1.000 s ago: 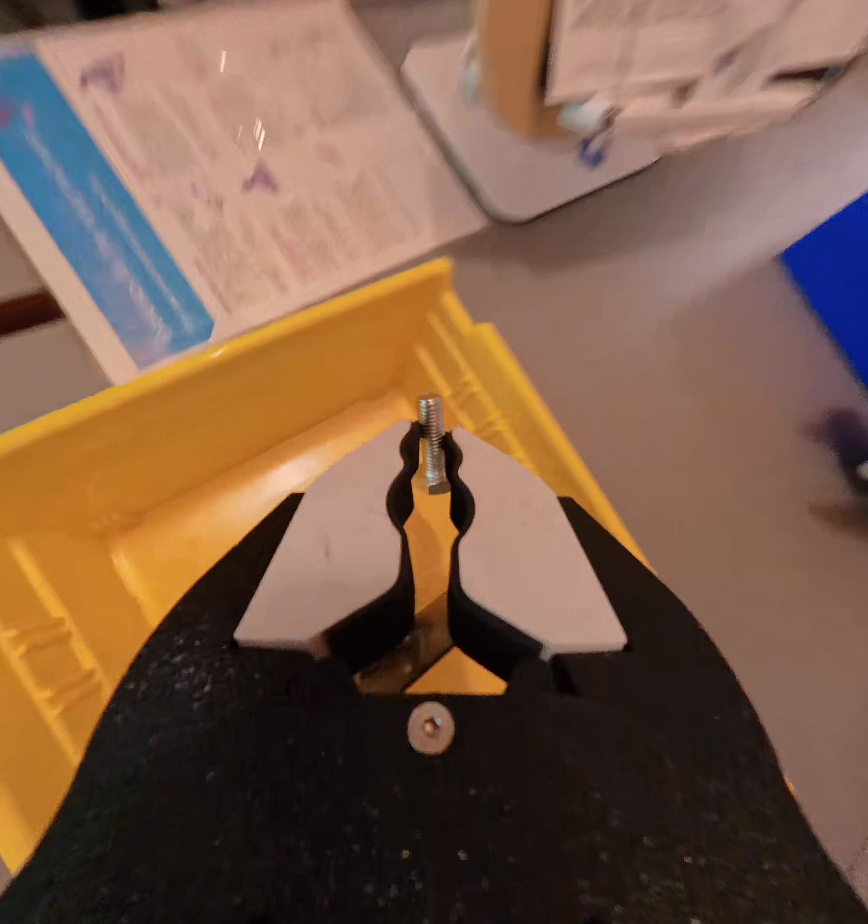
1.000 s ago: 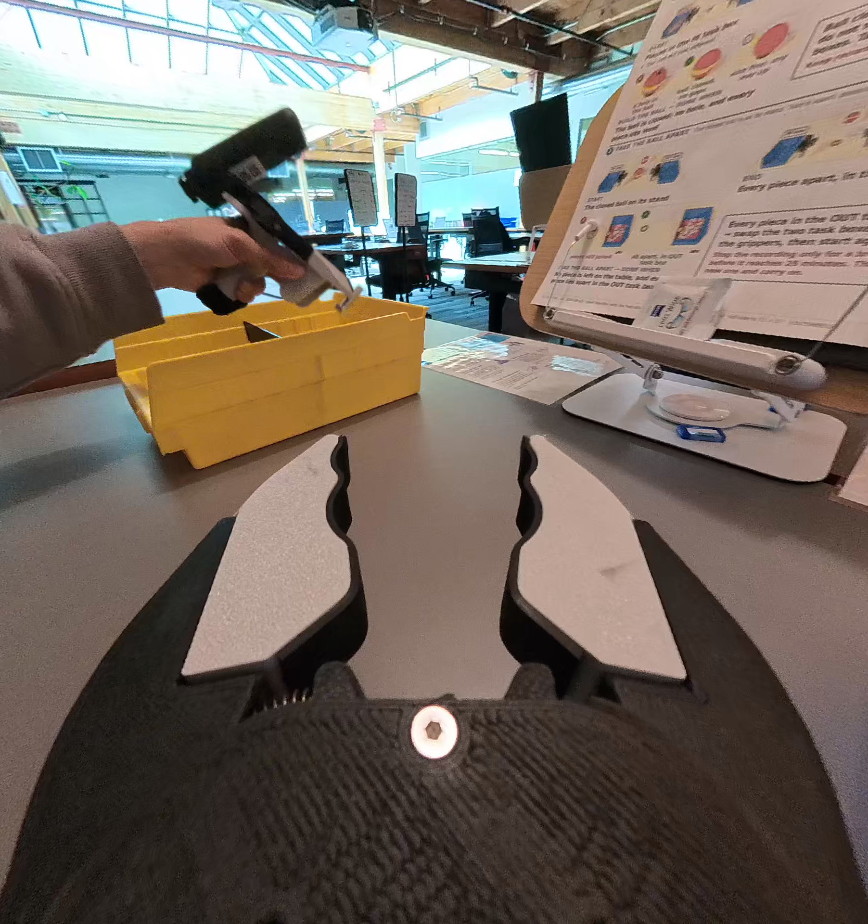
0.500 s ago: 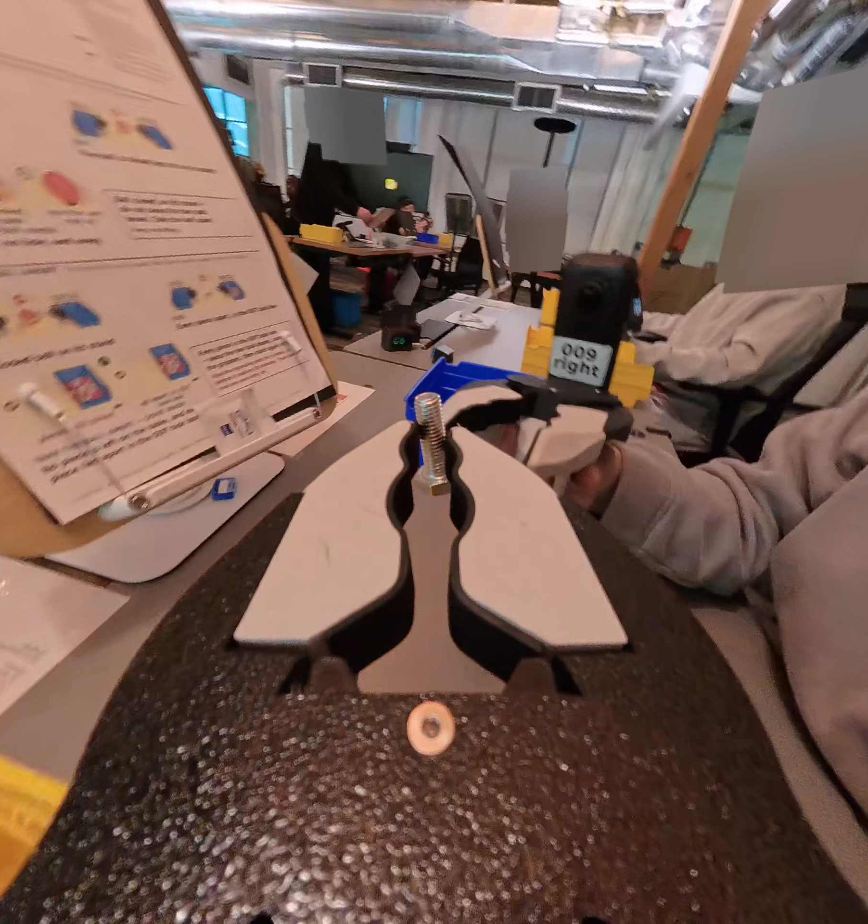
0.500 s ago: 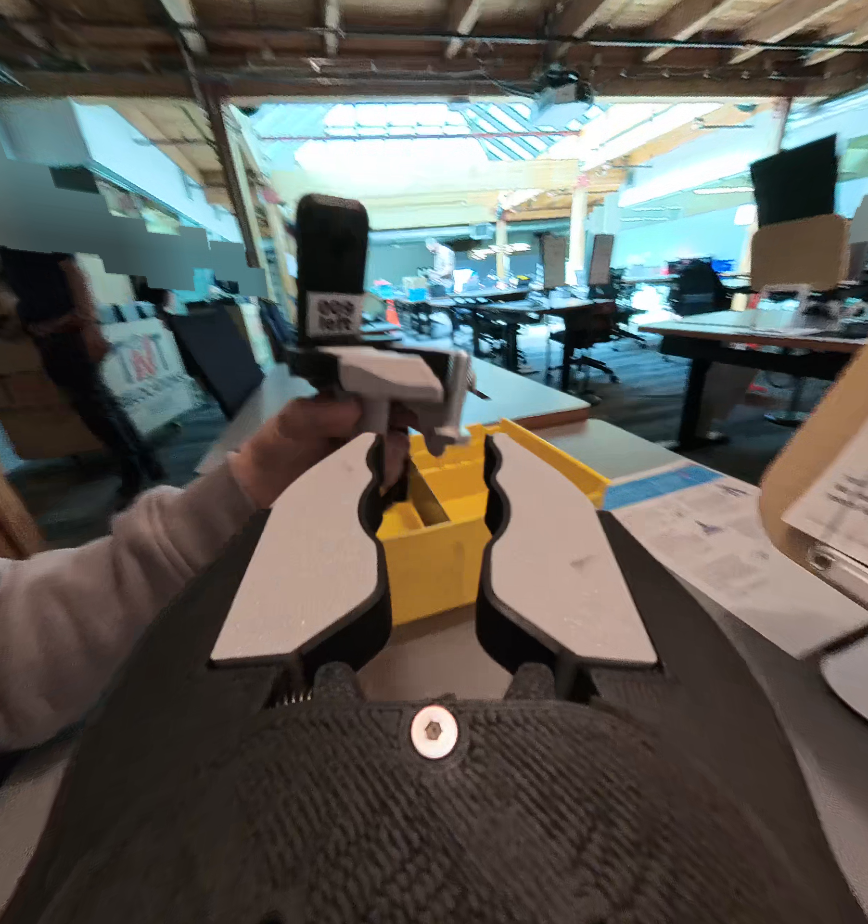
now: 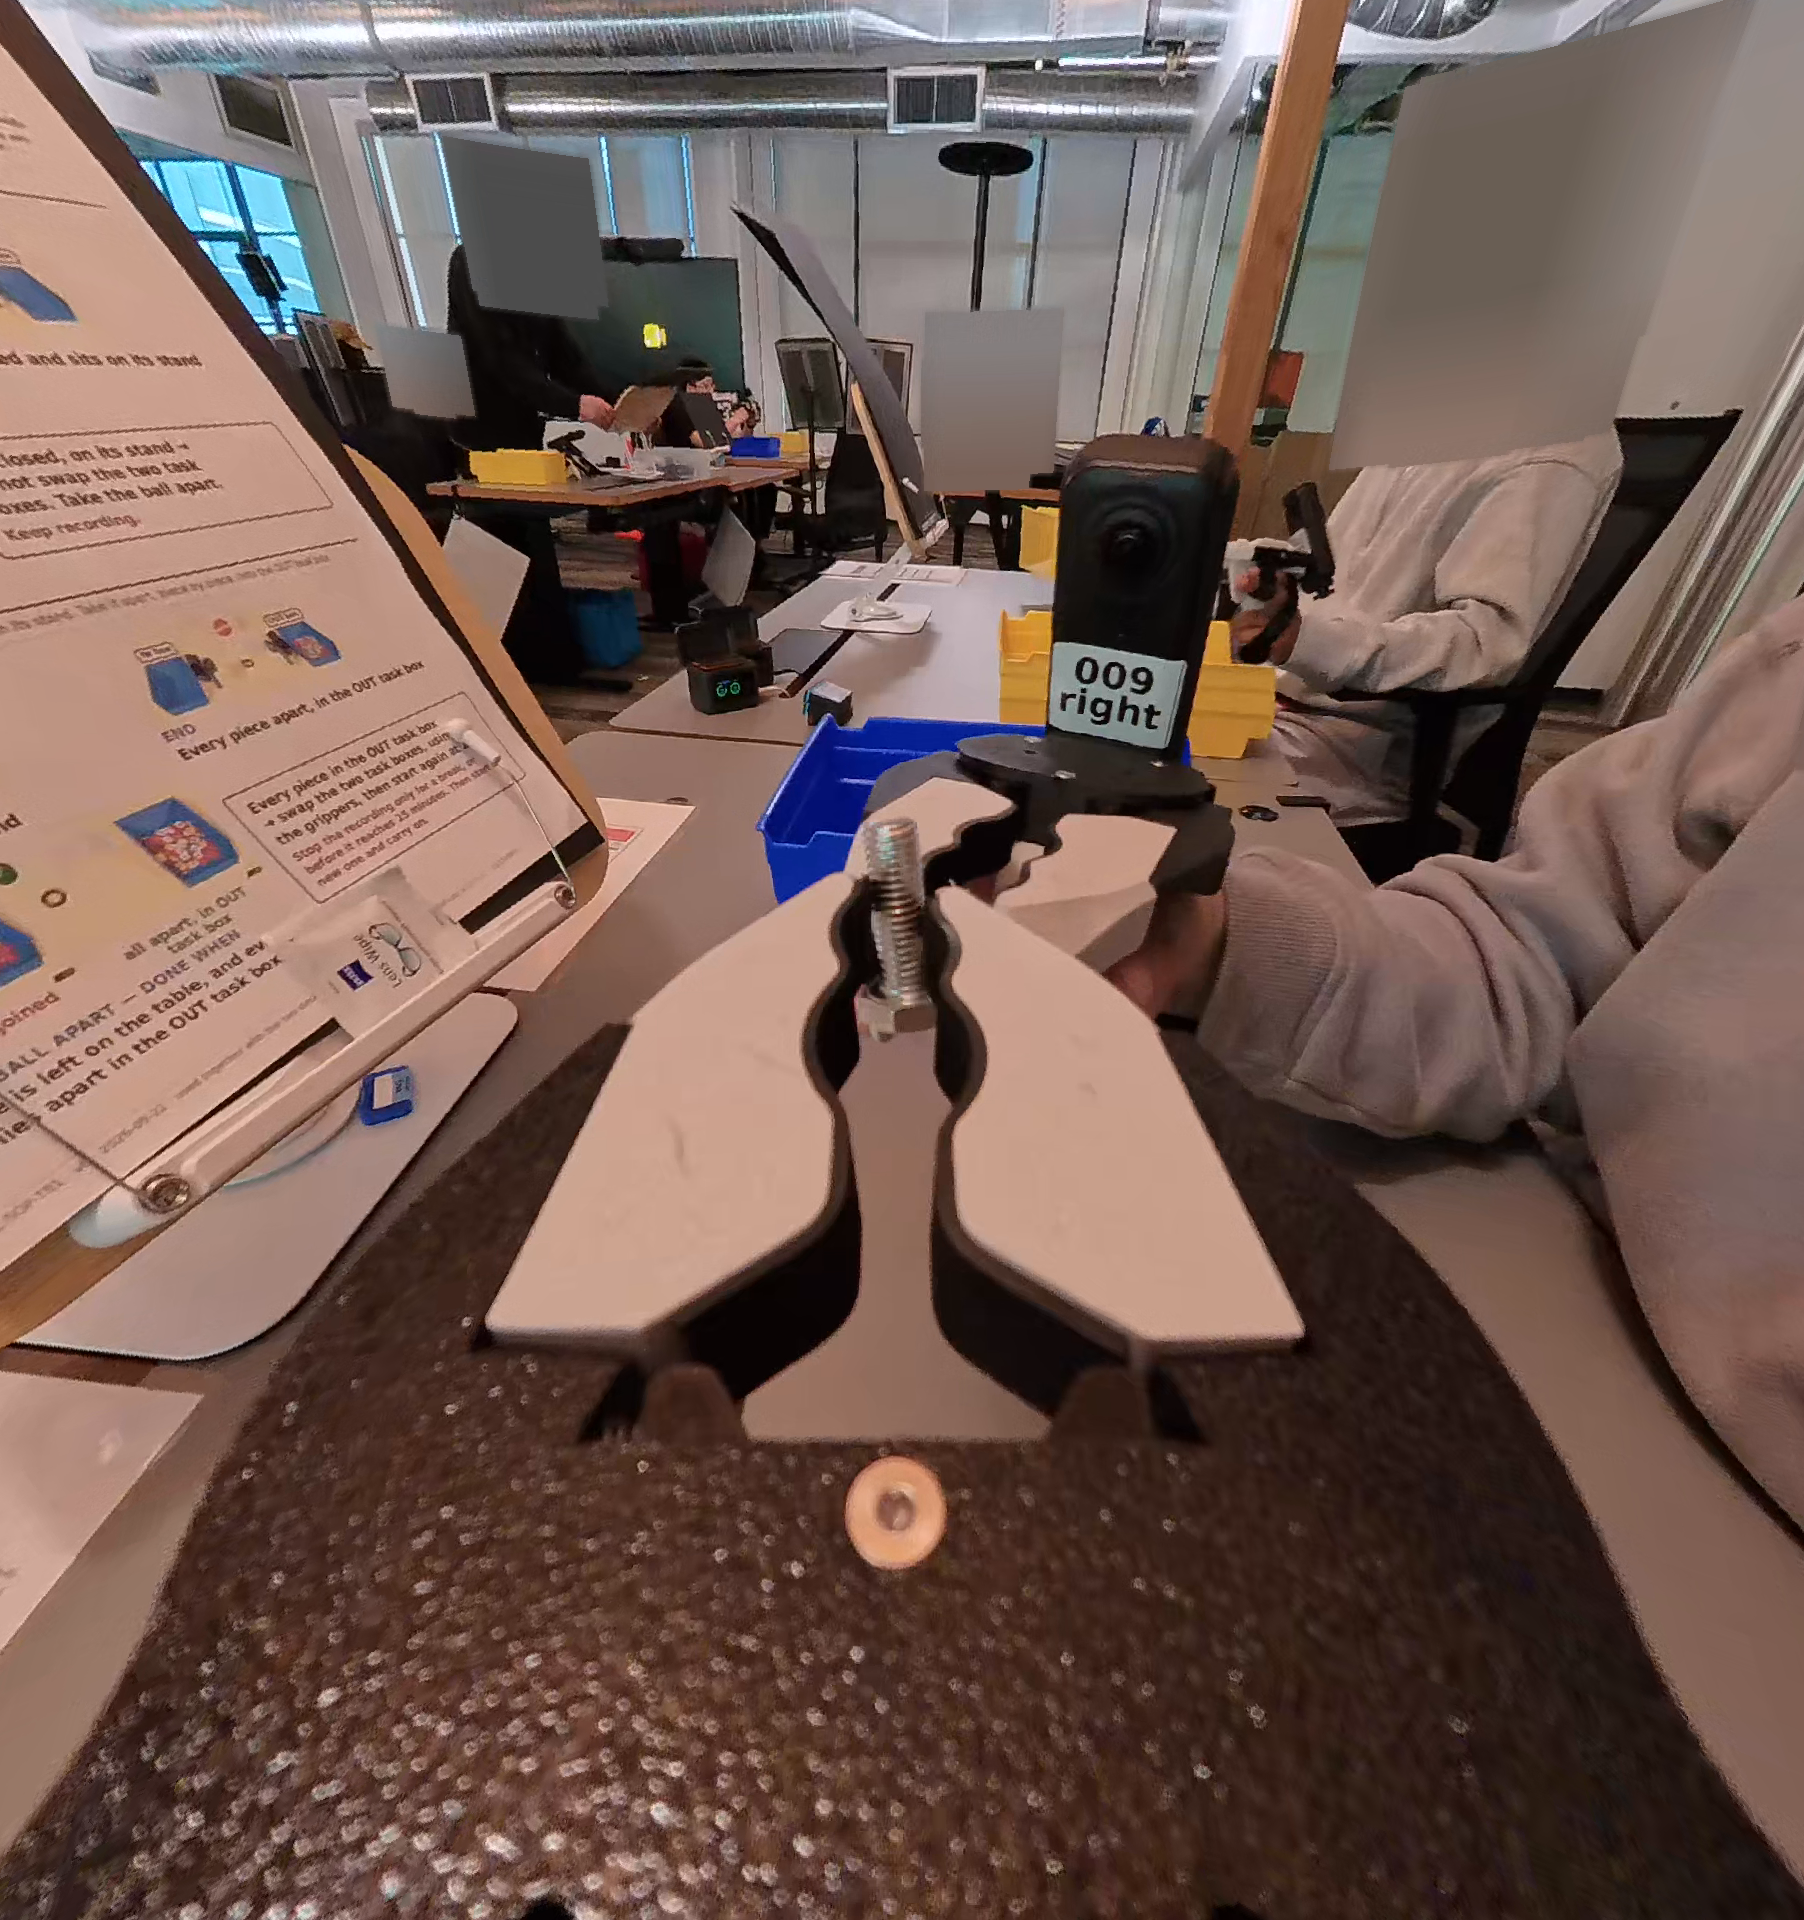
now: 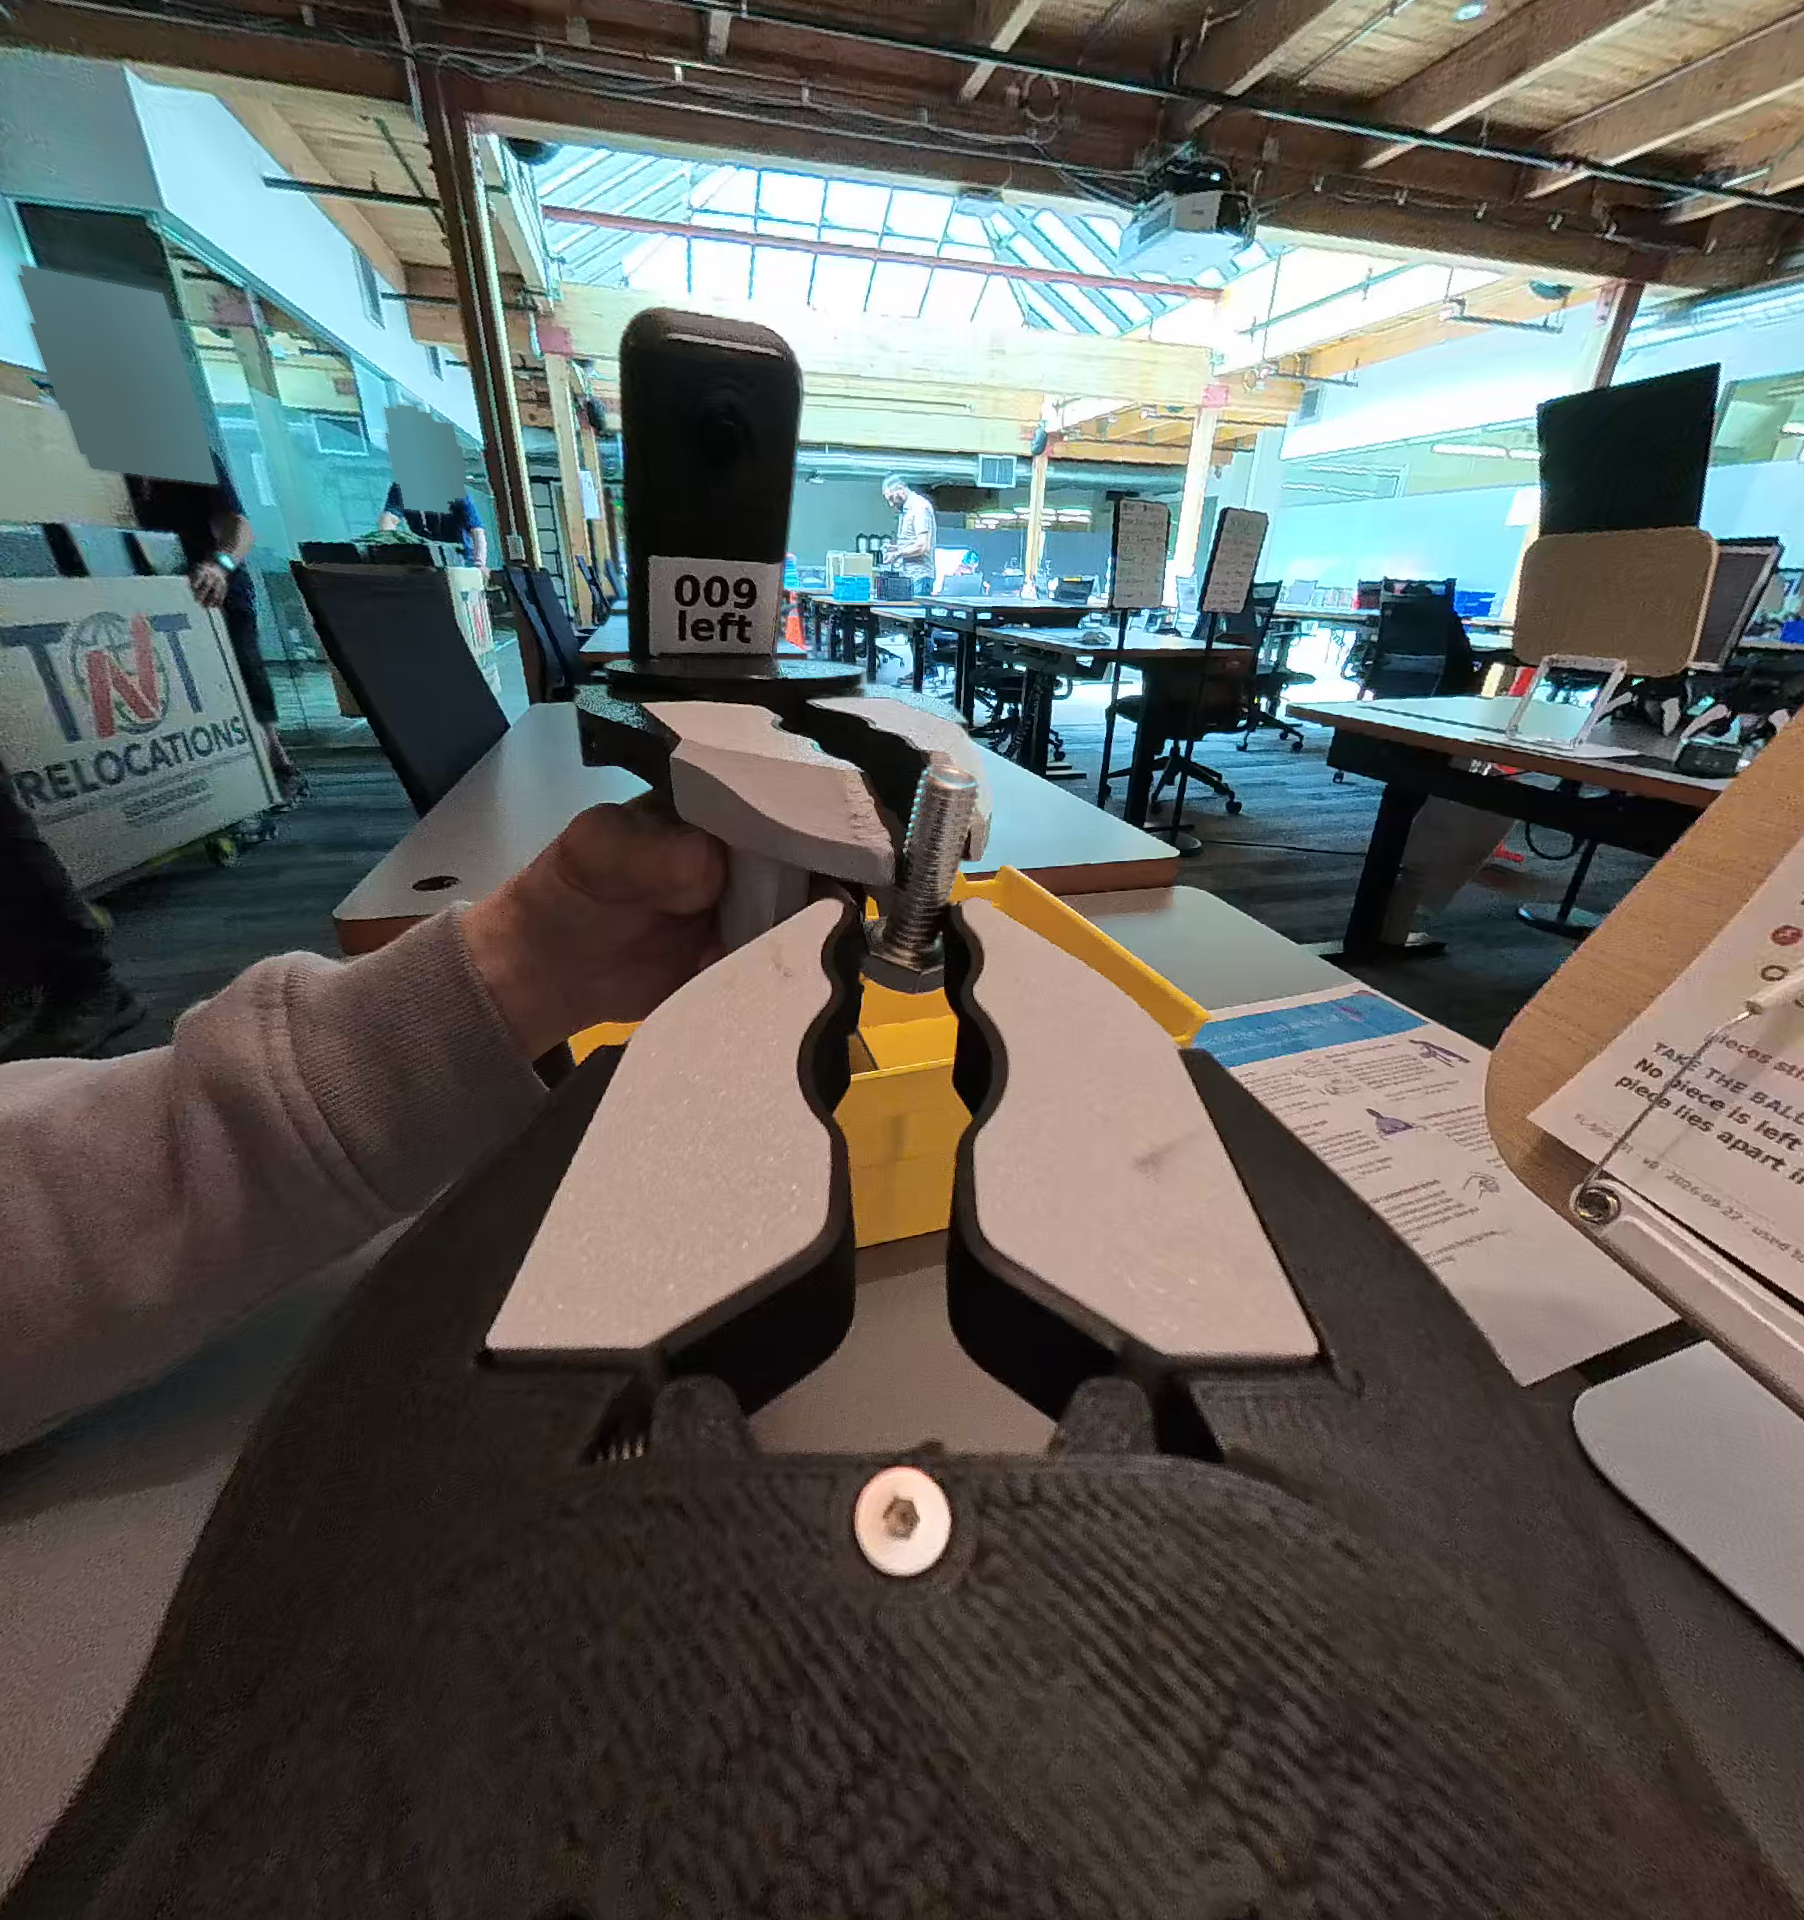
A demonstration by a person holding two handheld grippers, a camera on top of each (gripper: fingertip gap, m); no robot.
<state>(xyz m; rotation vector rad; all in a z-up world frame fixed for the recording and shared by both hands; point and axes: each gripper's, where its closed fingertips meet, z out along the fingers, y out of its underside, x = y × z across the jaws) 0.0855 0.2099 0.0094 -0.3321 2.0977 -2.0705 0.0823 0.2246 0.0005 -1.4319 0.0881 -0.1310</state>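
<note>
Now pinched in left gripper's (image 5: 890,904) almost closed jaws: silver bolt (image 5: 898,956), threads caught at the tips, hex head below. Just narrowed from wide apart onto that head: right gripper (image 6: 903,920), pads seemingly touching both sides, so held twice. Behind those tips, yellow bin (image 6: 1074,935); beyond left's, blue bin (image 5: 825,790)

We count two grippers (image 5: 893,914) (image 6: 903,935), one silver bolt (image 5: 896,925) between them, and two hands (image 6: 607,914) (image 5: 1163,956). On the desks we count two yellow bins (image 6: 1064,935) (image 5: 1230,686), one blue bin (image 5: 825,800) and one instruction board (image 5: 202,727).
</note>
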